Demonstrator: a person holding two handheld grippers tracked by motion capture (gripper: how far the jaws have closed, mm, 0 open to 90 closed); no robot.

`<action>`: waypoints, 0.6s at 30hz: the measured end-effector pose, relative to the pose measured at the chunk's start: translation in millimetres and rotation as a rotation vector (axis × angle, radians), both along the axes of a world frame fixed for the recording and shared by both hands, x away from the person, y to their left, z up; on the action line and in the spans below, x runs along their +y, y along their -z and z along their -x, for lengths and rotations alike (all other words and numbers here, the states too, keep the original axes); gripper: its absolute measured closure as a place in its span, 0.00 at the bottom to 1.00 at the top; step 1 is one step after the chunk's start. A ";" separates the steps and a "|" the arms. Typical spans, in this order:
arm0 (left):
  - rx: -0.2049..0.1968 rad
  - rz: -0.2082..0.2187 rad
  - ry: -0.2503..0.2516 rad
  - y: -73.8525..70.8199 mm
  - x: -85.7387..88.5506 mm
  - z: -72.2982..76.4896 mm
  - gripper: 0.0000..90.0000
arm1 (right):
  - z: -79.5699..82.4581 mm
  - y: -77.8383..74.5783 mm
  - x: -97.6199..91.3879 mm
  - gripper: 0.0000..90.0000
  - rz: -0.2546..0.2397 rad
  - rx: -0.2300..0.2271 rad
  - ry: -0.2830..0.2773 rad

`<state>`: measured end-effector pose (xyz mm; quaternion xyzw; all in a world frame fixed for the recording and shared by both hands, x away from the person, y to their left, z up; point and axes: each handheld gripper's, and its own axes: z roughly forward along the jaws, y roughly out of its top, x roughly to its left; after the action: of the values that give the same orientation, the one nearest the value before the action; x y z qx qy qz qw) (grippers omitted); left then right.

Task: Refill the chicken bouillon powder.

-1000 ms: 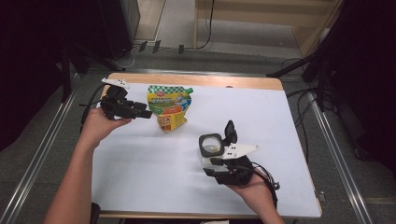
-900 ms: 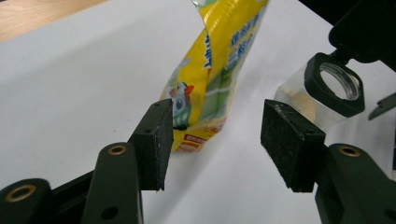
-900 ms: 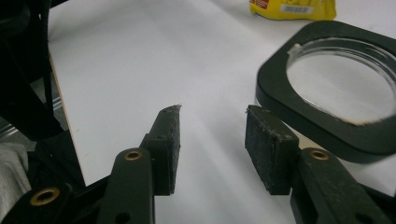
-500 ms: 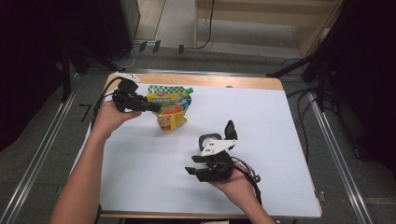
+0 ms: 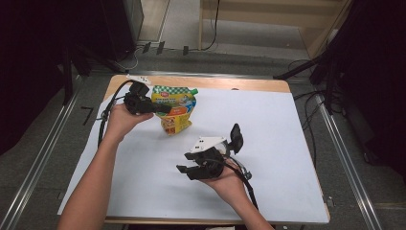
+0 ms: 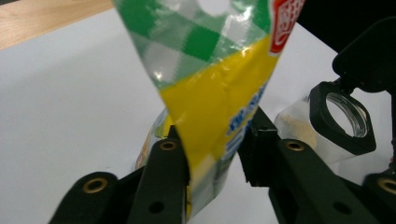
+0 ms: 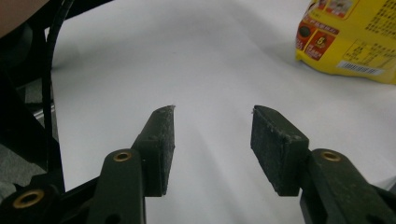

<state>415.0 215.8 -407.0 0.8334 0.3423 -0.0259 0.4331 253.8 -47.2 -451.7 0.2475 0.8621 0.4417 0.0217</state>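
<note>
One glossy green-and-yellow plastic pouch (image 5: 174, 109) at the counter's (image 5: 287, 143) far left, long axis running near to far, spout corner pointing away. Left gripper (image 5: 160, 109) just closed, fingers (image 6: 163, 172) pinching the pouch's edge. Right gripper (image 5: 184, 171) mid-counter, fingers (image 7: 161, 144) parted, just widening, holding nothing. One open clear jar (image 6: 327, 126) nearby.

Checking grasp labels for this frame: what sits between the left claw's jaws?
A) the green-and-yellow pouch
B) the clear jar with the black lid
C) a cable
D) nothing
A: in the left gripper view the green-and-yellow pouch runs down between the left claw's two jaws, which have just been closing on it; the clear jar stands apart behind.
</note>
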 end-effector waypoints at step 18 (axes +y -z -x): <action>-0.032 -0.028 0.001 -24.9 -11.1 15.6 1.00 | 3.5 11.2 -1.4 0.58 -0.005 0.017 0.020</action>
<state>399.4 204.7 -382.1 0.8399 0.3353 -0.0080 0.4268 250.2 -48.6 -462.9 0.2597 0.8587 0.4414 0.0182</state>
